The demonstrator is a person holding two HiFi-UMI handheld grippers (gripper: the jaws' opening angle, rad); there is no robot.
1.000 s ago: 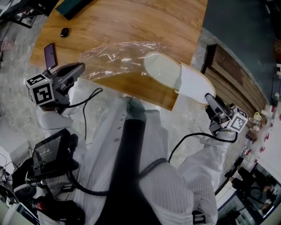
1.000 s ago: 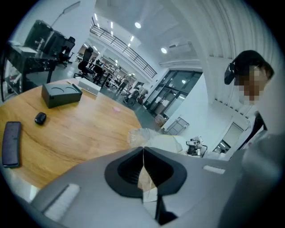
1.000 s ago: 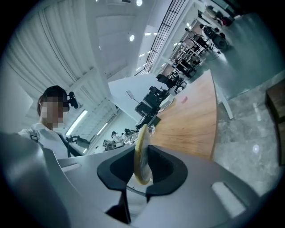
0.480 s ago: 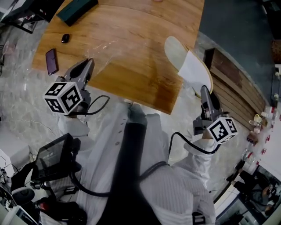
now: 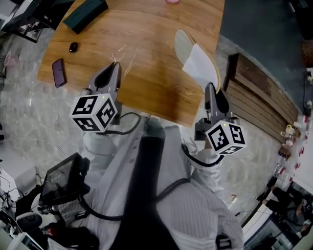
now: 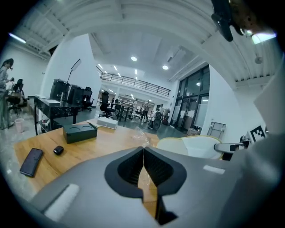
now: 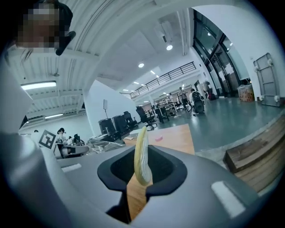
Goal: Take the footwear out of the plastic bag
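The clear plastic bag (image 6: pixel 143 134) is a limp, crumpled film over the wooden table (image 5: pixel 146 34), left of centre in the head view. The slipper (image 5: pixel 196 63) is outside it, well apart to the right, in the upper right of the frame at the table's right edge. The slipper is cream with a white upper, and in the right gripper view its rim stands upright between the jaws. Both arms, in white sleeves, reach up the frame from the lower middle, with each gripper's marker cube turned toward the camera. The left gripper (image 5: pixel 114 68) sits left of centre with its tips over the table's near edge; its jaws are pressed together, pinching a thin fold of the bag. The right gripper (image 5: pixel 211 90) sits right of centre, below the slipper; its jaws are closing on the slipper's near end, which the pads clamp from both sides. A slatted wooden pallet (image 5: pixel 259 97) lies on the floor at the right, beside the slipper and close to the right gripper. On the table, a dark green box (image 5: pixel 85 13) lies at the upper left, a phone (image 5: pixel 59 72) near the left edge, and a small black object (image 5: pixel 73 47) between the two, all apart from the bag
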